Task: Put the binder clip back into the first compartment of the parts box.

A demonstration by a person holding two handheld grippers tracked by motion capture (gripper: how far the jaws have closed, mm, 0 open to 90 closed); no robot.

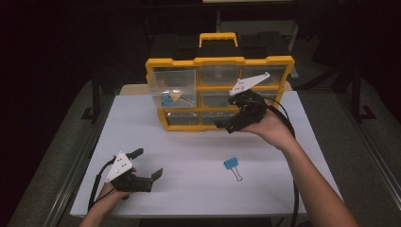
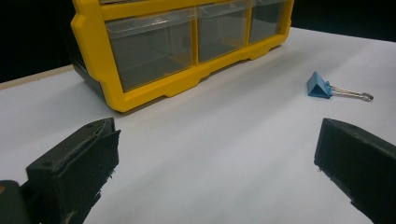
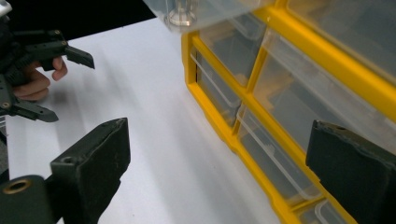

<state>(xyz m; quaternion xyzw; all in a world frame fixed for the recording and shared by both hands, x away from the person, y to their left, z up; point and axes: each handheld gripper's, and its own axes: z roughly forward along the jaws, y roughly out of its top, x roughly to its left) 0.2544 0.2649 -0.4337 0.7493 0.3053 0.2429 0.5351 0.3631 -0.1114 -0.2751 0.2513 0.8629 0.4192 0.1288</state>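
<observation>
hovering in front of the yellow organizer, the right tool has its jaws spread wide with nothing between them, level with the cabinet's middle and lower rows. the left tool rests low on the white bench, well apart from the organizer, also wide and empty.

the top-left drawer stands pulled out from the organizer's face, with what looks like a small blue piece and a tan one inside, though the clear plastic blurs them. that drawer is likely light, stiff and slick, and thin enough to crack under a hard squeeze; its front lip is the fair place to pinch or push.

a blue binder clip lies on the bench in front of the organizer, small, light and springy, best taken across its folded body rather than by the wire handles.
</observation>
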